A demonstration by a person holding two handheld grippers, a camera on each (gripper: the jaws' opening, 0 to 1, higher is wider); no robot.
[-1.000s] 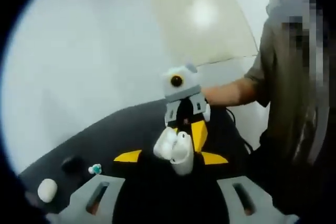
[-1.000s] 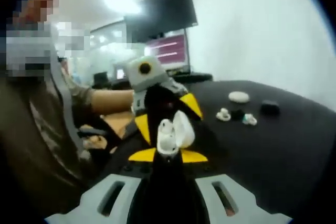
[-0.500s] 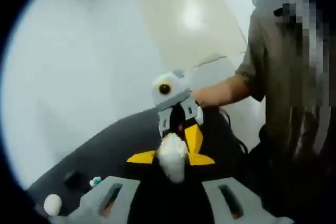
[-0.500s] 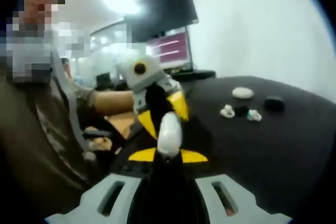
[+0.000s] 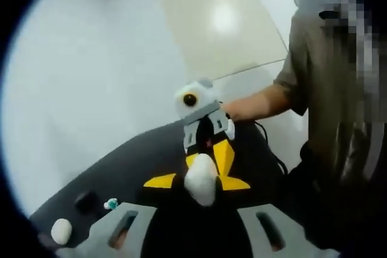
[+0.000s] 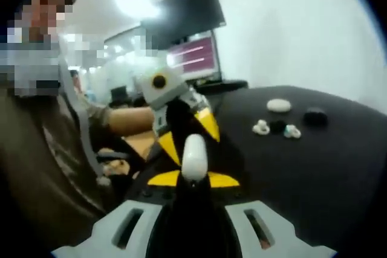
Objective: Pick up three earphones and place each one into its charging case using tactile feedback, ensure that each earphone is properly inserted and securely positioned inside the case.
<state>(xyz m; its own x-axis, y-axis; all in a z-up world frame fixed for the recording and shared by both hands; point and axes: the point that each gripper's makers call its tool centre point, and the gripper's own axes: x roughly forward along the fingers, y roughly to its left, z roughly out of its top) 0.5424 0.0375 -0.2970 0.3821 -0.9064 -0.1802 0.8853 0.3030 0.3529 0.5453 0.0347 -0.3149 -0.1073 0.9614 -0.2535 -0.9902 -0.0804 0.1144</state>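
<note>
A white charging case (image 6: 195, 156), lid apparently closed, is pinched between the jaws of both the left gripper (image 6: 188, 130) and right gripper (image 5: 208, 149), above the black table (image 6: 314, 155). Uneven pull could drop it.

The left hand-held gripper (image 6: 184, 126) and the right hand-held gripper (image 5: 208, 149) face each other nose to nose above the counter's (image 6: 338, 167) near edge, both raised off it. Each has its yellow-tipped jaws drawn in on the same closed white charging case (image 5: 201, 178), pinched between them. The person's bare forearm (image 5: 257, 104) reaches in behind the right one.
</note>
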